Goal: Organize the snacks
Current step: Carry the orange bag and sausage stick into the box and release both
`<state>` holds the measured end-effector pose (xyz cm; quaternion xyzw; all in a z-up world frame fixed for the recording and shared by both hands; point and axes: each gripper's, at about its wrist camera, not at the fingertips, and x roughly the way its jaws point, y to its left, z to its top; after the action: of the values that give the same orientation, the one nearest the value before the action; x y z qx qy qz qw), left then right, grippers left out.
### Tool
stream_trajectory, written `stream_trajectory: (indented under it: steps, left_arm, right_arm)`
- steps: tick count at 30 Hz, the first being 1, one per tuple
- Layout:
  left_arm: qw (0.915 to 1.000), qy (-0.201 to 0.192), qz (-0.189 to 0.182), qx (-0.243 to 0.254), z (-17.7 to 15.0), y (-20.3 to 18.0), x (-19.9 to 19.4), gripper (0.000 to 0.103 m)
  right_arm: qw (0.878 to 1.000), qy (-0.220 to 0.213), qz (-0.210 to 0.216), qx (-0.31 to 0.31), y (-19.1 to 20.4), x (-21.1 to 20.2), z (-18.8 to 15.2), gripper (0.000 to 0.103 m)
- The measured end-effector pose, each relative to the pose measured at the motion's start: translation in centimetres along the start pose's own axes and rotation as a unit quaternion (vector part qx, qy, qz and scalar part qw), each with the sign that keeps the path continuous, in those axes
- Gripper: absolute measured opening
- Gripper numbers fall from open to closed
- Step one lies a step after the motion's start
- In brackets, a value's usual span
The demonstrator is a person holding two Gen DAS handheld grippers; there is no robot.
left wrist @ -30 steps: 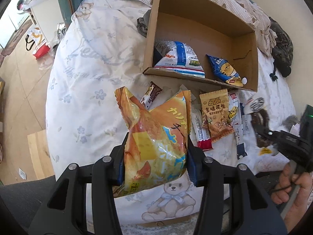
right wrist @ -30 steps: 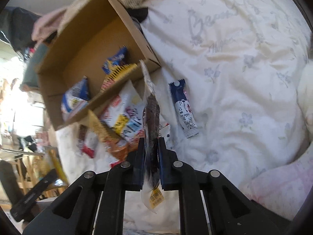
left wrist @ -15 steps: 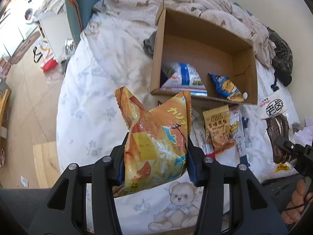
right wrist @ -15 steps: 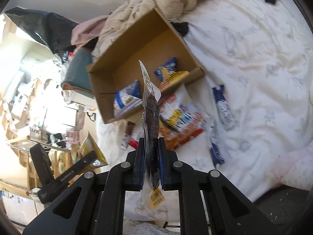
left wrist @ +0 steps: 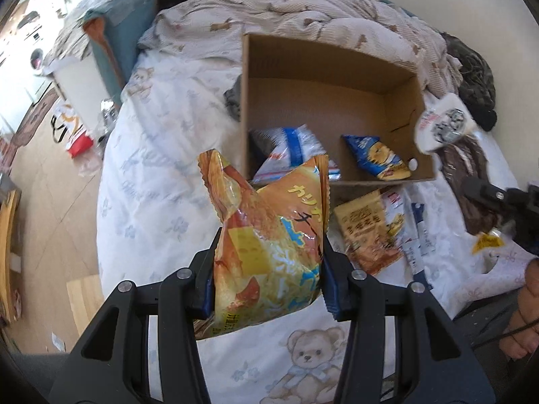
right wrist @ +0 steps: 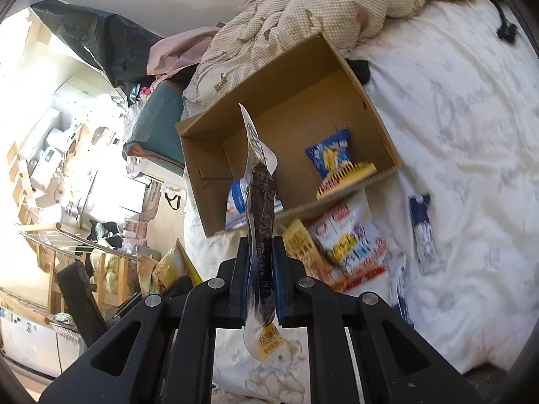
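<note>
— Above the bed (left wrist: 161,155), left tongs (left wrist: 269,269) clamp the orange chip bag (left wrist: 269,252); right tongs (right wrist: 259,269) pinch a dark snack pouch (right wrist: 261,202).
— Carrying step, then: next both need lowering into the cardboard box (left wrist: 337,67).

- Your orange chip bag (left wrist: 269,252): puffy, upright, lifted off the bed.
- Your dark vacuum-packed snack (right wrist: 261,208): thin, edge-on.
- Cardboard box (left wrist: 323,64): open, two packets inside.

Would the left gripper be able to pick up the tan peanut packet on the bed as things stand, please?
Probably not yet: the left gripper is shut on the orange chip bag, so it has no free grip. The tan peanut packet itself lies uncovered below the cardboard box.
</note>
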<state>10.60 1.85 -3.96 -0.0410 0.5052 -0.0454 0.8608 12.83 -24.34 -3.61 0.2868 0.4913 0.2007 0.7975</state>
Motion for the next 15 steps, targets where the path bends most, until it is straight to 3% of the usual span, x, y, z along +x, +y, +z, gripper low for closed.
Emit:
stream_trajectory:
  steps: [15]
  left_arm:
    - [0.9983, -0.039, -0.003, 0.043, 10.1, -2.7, 3.7, 0.045]
  right_arm:
    - [1.0, 0.005, -0.014, -0.02, 0.5, 5.2, 6.7, 0.012]
